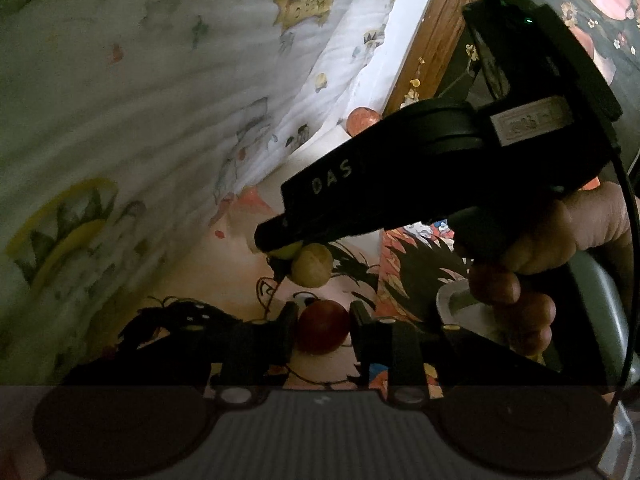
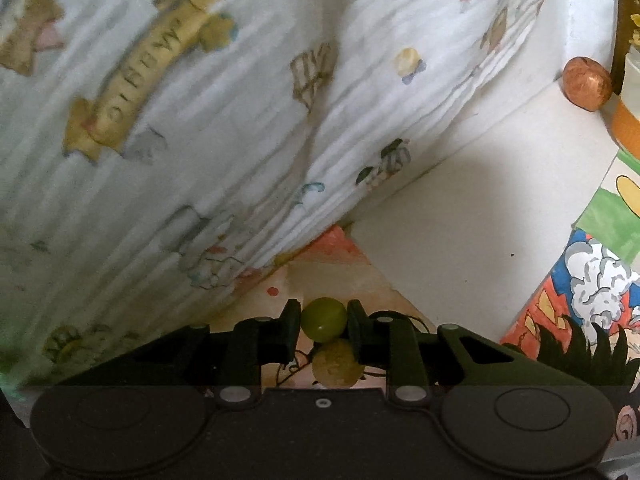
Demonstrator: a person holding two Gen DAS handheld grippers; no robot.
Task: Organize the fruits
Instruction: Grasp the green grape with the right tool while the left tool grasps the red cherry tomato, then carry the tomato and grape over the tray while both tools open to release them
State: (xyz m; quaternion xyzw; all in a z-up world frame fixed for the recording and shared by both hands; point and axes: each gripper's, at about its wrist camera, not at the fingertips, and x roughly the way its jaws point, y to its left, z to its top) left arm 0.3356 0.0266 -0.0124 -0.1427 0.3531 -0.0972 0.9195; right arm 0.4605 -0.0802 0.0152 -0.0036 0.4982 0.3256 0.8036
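- White quilted fabric with faded cartoon prints [image 1: 152, 92] fills the left and upper part of both views; we see it again in the right wrist view [image 2: 200, 140].
- In the left wrist view, low centre, the left gripper [image 1: 323, 326] pinches a dark red round fruit [image 1: 323, 326] between its two black fingers, over a sheet of cartoon-printed paper [image 1: 400, 264].
- Just above that, we see a tan round fruit [image 1: 312, 266] touching a yellow-green fruit that is mostly hidden under the tips of the right gripper [image 1: 280, 250], which reaches in from the right of the frame, held by a bare hand [image 1: 560, 248].
- At upper centre of that frame, a small orange-red round fruit [image 1: 362, 120] lies by the fabric's edge, well apart from the others.
- In the right wrist view, low centre, the right gripper [image 2: 324, 320] is pressed on a smooth yellow-green round fruit [image 2: 324, 319]; the tan round fruit [image 2: 334, 362] sits touching it, just below.
- At the upper right of that frame we see the orange-red fruit [image 2: 587, 83] on a plain white surface [image 2: 460, 216], beside an orange-and-white container [image 2: 630, 120] cut off by the frame edge.
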